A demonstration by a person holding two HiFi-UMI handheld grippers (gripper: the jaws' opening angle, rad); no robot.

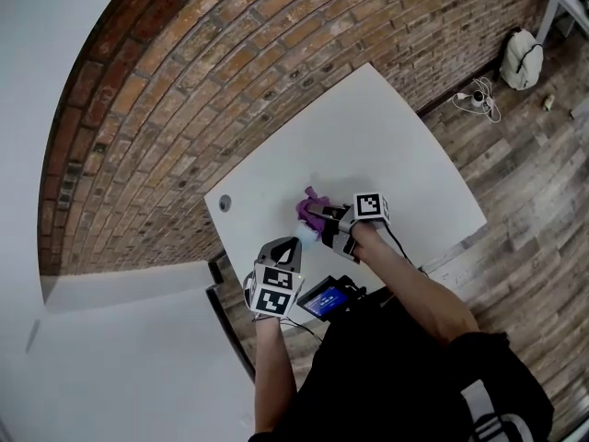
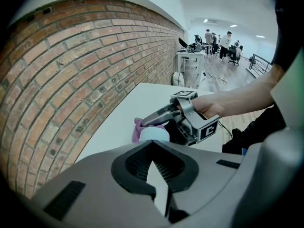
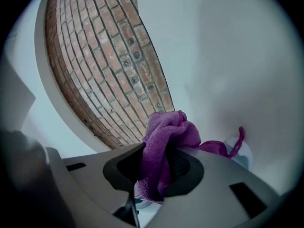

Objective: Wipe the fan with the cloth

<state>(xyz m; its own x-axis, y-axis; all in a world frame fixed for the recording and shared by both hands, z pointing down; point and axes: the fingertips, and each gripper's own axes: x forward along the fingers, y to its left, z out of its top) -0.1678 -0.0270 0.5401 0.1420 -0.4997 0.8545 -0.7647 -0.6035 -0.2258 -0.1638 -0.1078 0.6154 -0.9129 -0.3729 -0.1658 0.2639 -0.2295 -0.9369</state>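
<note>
Head view: on the white table (image 1: 386,136), the left gripper (image 1: 283,247) points steeply down at the small pale fan (image 1: 305,236). The right gripper (image 1: 324,217) lies just beyond it. Left gripper view: jaws pressed together, fan at their tips; whether they pinch it is unclear. Right gripper view: jaws pinch the purple cloth (image 3: 166,137), which drapes against the fan, so the right hand is probably the wiper.
</note>
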